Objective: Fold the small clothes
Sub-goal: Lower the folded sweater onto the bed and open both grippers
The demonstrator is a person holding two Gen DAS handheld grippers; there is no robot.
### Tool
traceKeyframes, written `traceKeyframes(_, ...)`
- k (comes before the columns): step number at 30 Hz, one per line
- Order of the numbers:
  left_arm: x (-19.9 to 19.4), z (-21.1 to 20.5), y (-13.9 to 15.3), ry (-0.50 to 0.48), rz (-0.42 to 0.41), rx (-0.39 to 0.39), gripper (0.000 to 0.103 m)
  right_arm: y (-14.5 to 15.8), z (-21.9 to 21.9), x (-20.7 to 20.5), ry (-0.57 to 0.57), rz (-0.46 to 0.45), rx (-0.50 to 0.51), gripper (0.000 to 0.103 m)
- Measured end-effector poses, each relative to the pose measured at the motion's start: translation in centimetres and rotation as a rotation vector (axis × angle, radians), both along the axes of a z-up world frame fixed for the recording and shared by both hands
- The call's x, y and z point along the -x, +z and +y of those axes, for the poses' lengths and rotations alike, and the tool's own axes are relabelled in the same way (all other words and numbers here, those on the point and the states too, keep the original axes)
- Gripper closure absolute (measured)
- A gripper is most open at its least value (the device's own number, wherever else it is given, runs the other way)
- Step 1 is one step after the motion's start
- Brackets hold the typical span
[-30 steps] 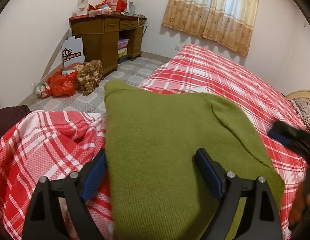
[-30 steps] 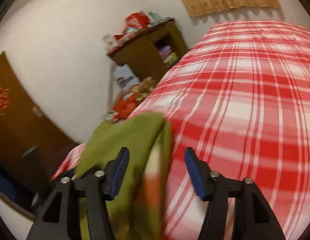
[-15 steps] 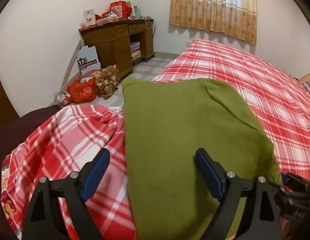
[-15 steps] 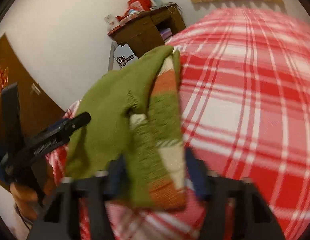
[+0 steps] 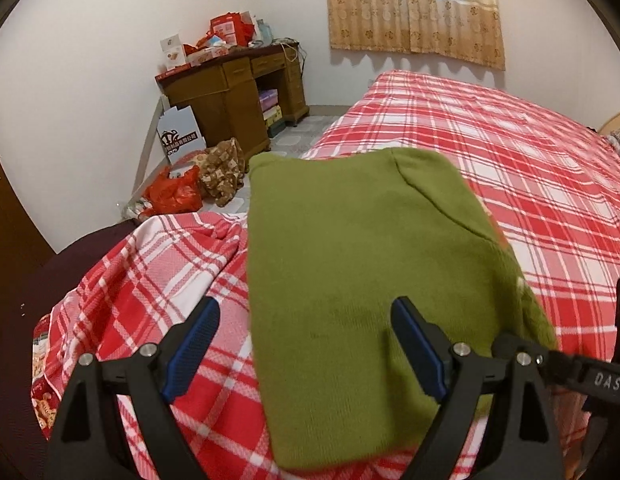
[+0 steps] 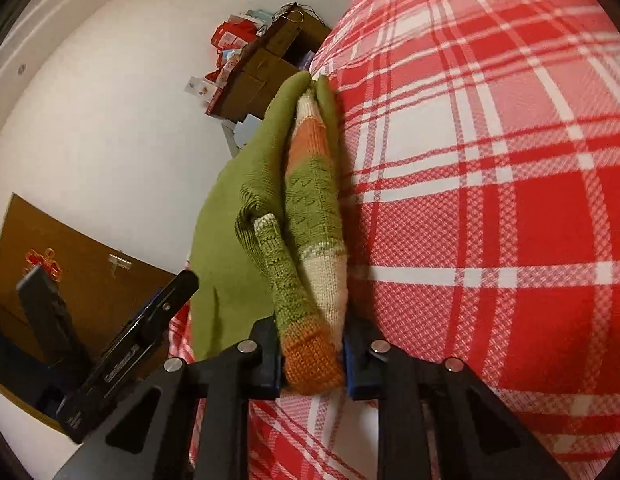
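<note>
A green sweater [image 5: 349, 264] lies folded on the red plaid bed [image 5: 529, 168], filling the centre of the left wrist view; its left edge runs straight down the frame, and its far edge reaches the side of the bed, with floor beyond. To the right, the plaid stretches bare towards the curtain [image 5: 413, 8] at the top. The left tongs [image 5: 306, 348] stand wide and empty, one pad over the plaid, the other over the knit.

In the right wrist view, the right tongs [image 6: 311, 364] have just been closing and now pinch the sweater's striped orange, cream and green fold low in the frame; bare plaid fills the right half.

In the upper left, a wooden counter [image 5: 230, 92] carries red and white boxes [image 5: 214, 44], with more in its open middle bay. A white bag [image 5: 181, 133] leaning beside it bears a dark logo too small to read. At the lower right, a black strap [image 5: 601, 380] reads "DAS".
</note>
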State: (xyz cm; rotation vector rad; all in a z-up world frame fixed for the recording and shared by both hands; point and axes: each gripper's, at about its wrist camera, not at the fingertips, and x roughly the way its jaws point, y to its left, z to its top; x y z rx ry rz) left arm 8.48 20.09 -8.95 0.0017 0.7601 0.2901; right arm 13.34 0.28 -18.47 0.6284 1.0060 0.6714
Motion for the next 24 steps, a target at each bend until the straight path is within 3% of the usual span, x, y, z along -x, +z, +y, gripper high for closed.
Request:
traceKeyframes(2, 0.6, -0.2, 0.1, 0.002, -0.005, -0.01, 0.013, 0.6, -0.4, 0.6, -0.027, -0.014, 0.029, 0.075)
traceKeyframes(7, 2.0, -0.8, -0.5, 0.008, 0.002, -0.03, 0.013, 4.7, -0.9, 4.5, -0.112, -0.197, 0.285, 0.068)
traceKeyframes(9, 2.6, -1.2, -0.8, -0.001, 0.015, -0.028, 0.013, 6.4, -0.9, 6.5, -0.149, -0.293, 0.379, 0.056)
traceKeyframes(11, 3.3, -1.6, -0.8, -0.003, 0.022, -0.035, 0.013, 7.6, -1.2, 8.2, -0.187, -0.358, 0.445, 0.028)
traceKeyframes(16, 5.7, -2.7, 0.0, -0.017, 0.0, -0.047, 0.012, 10.1, -0.5, 11.9, -0.215, -0.486, 0.551, 0.025)
traceKeyframes(18, 6.6, -3.0, 0.6, -0.026, -0.019, -0.054, 0.007, 10.9, 0.3, 13.1, -0.21, -0.52, 0.583, 0.025)
traceKeyframes(21, 8.0, -3.5, 1.4, -0.038, -0.046, -0.065, 0.0, 11.7, 0.8, 14.5, -0.209, -0.555, 0.607, 0.025)
traceKeyframes(24, 9.1, -3.8, 2.0, -0.057, -0.059, -0.064, 0.0, 12.6, 1.1, 15.6, -0.218, -0.571, 0.623, 0.025)
